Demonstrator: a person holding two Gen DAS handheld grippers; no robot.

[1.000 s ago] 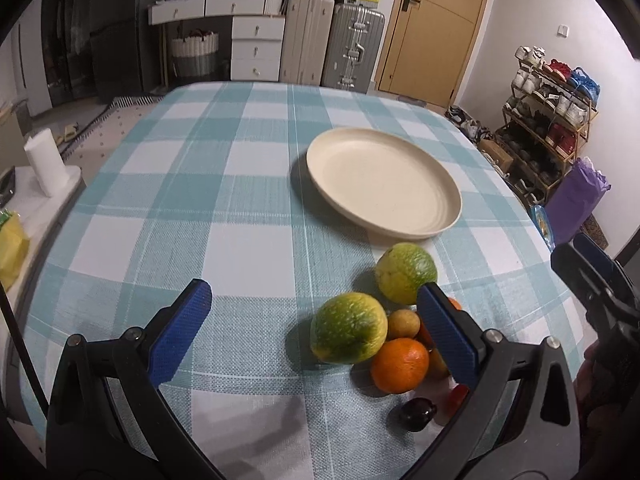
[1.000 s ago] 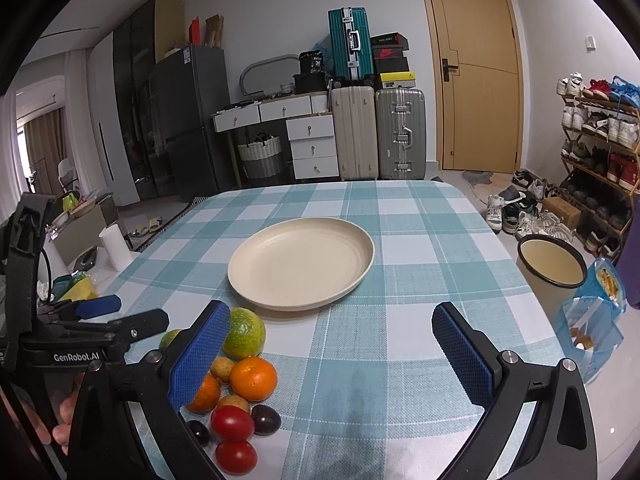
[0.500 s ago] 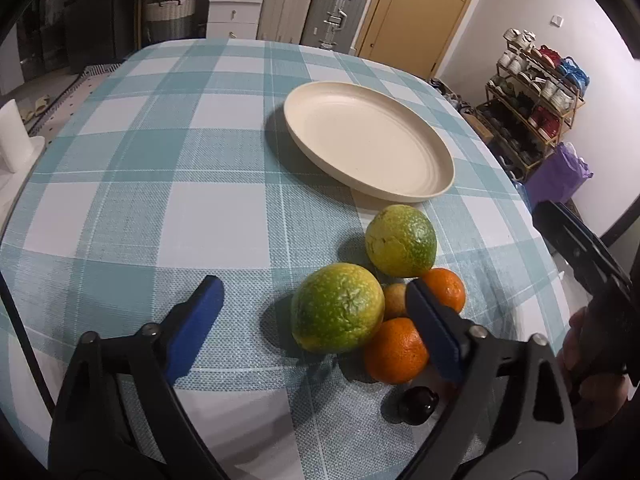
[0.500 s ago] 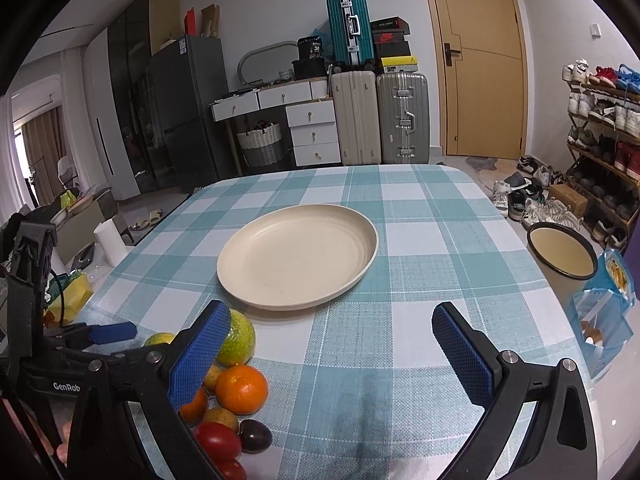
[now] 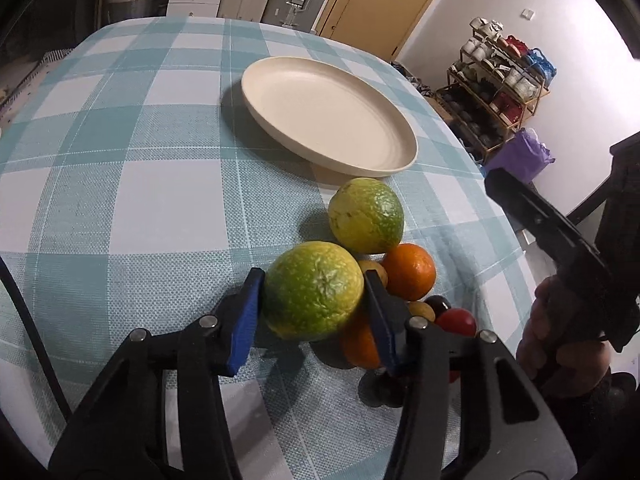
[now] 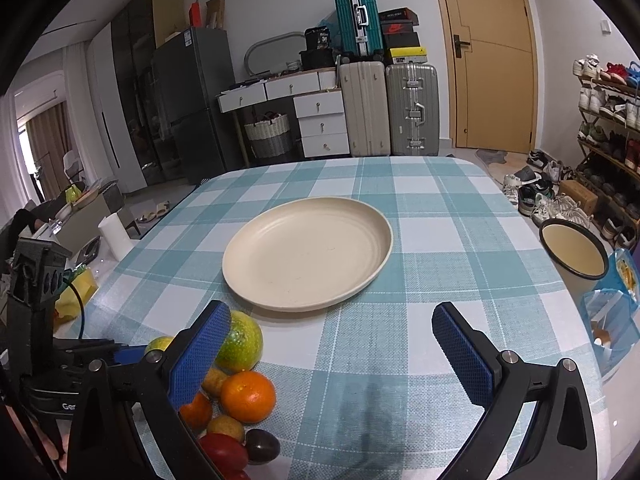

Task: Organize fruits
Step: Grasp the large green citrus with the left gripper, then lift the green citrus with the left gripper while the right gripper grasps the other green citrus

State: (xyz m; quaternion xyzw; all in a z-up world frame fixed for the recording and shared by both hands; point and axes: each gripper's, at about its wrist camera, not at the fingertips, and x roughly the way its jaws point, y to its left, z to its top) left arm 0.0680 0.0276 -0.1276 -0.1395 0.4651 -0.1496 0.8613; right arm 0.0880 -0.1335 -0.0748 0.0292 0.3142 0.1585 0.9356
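Observation:
A heap of fruit lies near the table's front edge. My left gripper (image 5: 314,278) is closing its jaws on a green-yellow citrus (image 5: 312,292), and both blue pads touch its sides. Behind it sit a second green citrus (image 5: 366,216), an orange (image 5: 410,272) and small red and dark fruits (image 5: 456,320). The empty cream plate (image 5: 328,112) lies farther back. My right gripper (image 6: 330,314) hovers open over bare cloth in front of the plate (image 6: 308,252), with the fruit heap (image 6: 248,396) at its left finger.
The table is covered by a teal checked cloth (image 6: 440,220). A round enamel pot (image 6: 572,252) and a bag stand off the right edge, and a paper roll (image 6: 114,236) off the left. Suitcases, drawers and a shoe rack line the walls.
My left gripper has tilted down onto the fruit heap and drawn its jaws in from wide open to the sides of the green-yellow citrus. The right gripper has drifted slightly over the cloth.

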